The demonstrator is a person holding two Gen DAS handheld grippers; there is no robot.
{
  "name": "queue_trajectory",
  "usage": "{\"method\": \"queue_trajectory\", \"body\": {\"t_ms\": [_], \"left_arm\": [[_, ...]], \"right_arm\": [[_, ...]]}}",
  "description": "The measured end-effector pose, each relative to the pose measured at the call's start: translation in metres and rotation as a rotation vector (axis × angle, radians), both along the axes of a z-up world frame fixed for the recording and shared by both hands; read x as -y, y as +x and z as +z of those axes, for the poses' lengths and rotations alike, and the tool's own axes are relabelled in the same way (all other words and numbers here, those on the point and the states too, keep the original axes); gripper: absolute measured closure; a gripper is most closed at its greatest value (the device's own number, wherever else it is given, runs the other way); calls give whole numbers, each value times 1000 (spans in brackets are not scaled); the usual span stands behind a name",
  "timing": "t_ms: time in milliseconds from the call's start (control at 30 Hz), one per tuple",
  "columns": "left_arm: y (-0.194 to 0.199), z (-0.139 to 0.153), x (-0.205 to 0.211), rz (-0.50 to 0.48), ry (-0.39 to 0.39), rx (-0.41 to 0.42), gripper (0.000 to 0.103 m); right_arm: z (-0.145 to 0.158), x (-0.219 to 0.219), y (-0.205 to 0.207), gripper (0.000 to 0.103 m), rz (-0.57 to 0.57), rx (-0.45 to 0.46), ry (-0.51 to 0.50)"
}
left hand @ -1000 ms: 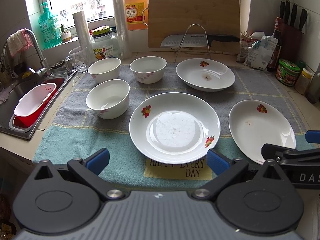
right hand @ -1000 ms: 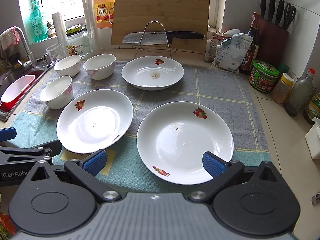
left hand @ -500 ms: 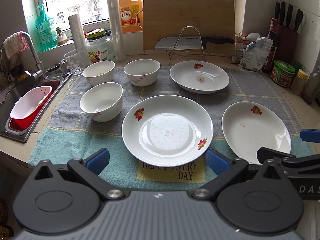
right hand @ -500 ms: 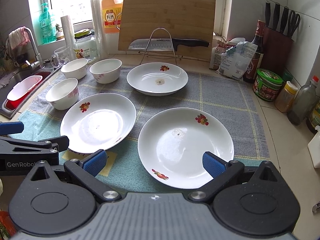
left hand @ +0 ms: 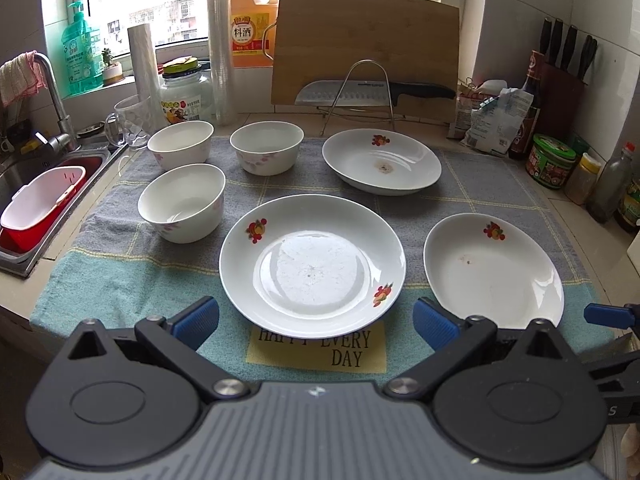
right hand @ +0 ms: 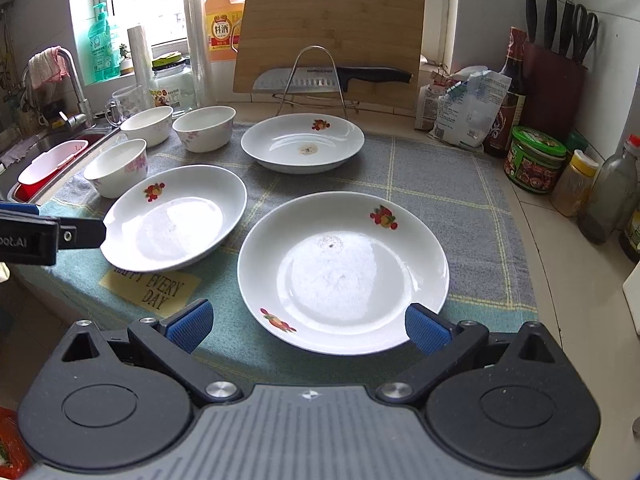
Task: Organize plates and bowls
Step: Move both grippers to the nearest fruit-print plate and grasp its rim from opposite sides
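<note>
Three white flowered plates lie on a cloth mat: a near middle plate (left hand: 312,264), a right plate (left hand: 492,272) and a far plate (left hand: 382,160). Three white bowls (left hand: 182,200) (left hand: 180,144) (left hand: 267,146) stand at the left. My left gripper (left hand: 316,320) is open and empty just before the middle plate. My right gripper (right hand: 306,326) is open and empty, its jaws either side of the near edge of the right plate (right hand: 342,272). The middle plate (right hand: 174,218), far plate (right hand: 302,142) and nearest bowl (right hand: 116,166) also show in the right wrist view.
A sink (left hand: 24,200) with a red and white tub lies at the left. A cutting board (left hand: 364,44), knife on a wire rack (left hand: 360,92), oil jug and jars line the back. Bottles and jars (left hand: 554,160) and a knife block (left hand: 564,76) stand at the right.
Both grippers have pulled back and risen a little, so the plates sit farther ahead. The left gripper now shows higher at the left edge of the right wrist view. No dish has moved.
</note>
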State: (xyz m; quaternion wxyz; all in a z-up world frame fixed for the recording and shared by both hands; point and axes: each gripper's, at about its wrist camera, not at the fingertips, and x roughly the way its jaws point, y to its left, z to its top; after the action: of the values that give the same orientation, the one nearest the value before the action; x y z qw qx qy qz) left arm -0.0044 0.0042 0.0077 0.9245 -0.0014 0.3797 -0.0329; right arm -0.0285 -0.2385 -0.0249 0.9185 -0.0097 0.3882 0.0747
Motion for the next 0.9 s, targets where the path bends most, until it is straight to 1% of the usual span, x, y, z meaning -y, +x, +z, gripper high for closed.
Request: {"method": "queue_trajectory", "body": {"t_ms": [100,167,333,433,567,667,733,800,900], "left_arm": [[1,-1,1,9,-14,16,1],[2,-1,2,18,-8,24,1],[1,-2,9,-47,-28,5,1],[3,-4,15,-67,-29,-28,1],[6,-8,15,-55,-40,-36,1],[11,-9,15,-70,-43,-45,1],[13,-10,14,-77,-49,-29,1],[18,-11,16,-96,-41,-35,1],[29,-16,19,-125,-36,-57,1]], "right_arm": [[-15,7,-2,0,1,-24,-7],[-24,10,-2,0,7,-32,-10],[-39,18,4,0,14,-36,-5],[-48,23,8,0,14,-40,5],[-58,26,16,0,18,-45,11],[-65,26,23,0,19,-46,20],[-68,26,25,0,21,-38,26],[-70,24,28,0,29,-27,14],[-73,17,34,0,50,-14,-38]]}}
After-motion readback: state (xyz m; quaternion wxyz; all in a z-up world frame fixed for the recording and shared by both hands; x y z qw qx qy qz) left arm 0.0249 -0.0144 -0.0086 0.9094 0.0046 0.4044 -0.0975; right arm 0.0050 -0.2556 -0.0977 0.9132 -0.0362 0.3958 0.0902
